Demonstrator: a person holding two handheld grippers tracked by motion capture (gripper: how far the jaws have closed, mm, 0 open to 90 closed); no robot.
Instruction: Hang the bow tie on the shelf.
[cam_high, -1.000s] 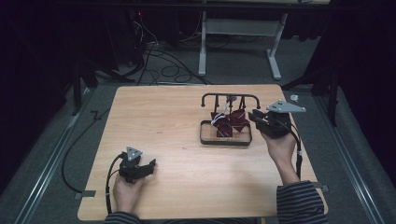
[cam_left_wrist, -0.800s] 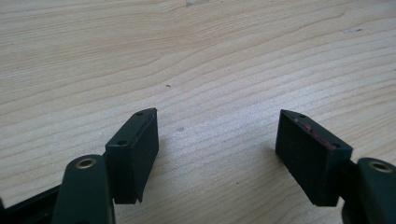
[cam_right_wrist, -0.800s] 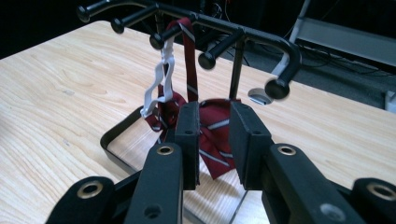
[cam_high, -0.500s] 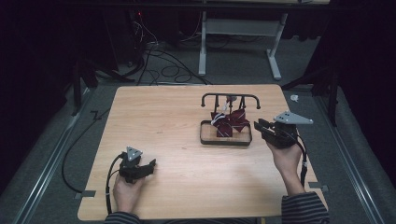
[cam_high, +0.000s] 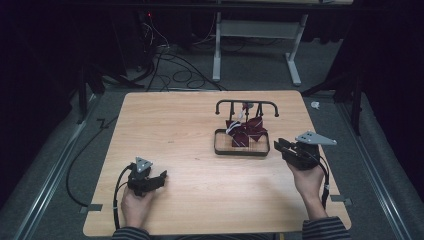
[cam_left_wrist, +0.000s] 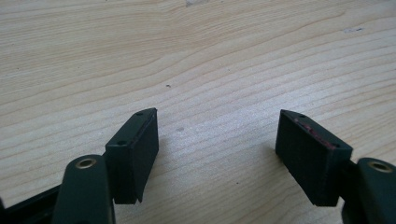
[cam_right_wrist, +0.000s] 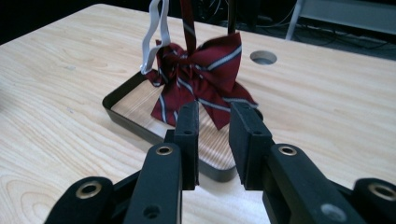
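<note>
One light wooden table (cam_high: 190, 145) filled the middle of the high view. On it, right of centre, stood one dark rectangular tray (cam_high: 220, 149) with one black metal rail stand (cam_high: 246, 104) behind it. One dark red bow tie with pale stripes (cam_high: 245, 132) hung over the tray, and one white elastic strap (cam_right_wrist: 150, 42) showed in the upper middle of the right gripper view. One round hole in the tabletop (cam_right_wrist: 263, 57) appeared at upper right there. Two black handheld grippers were counted: the left gripper (cam_high: 159, 178) at lower left of the high view and the right gripper (cam_high: 281, 146) at right. Two hands held them, the left hand (cam_high: 135, 206) and the right hand (cam_high: 308, 181).
</note>
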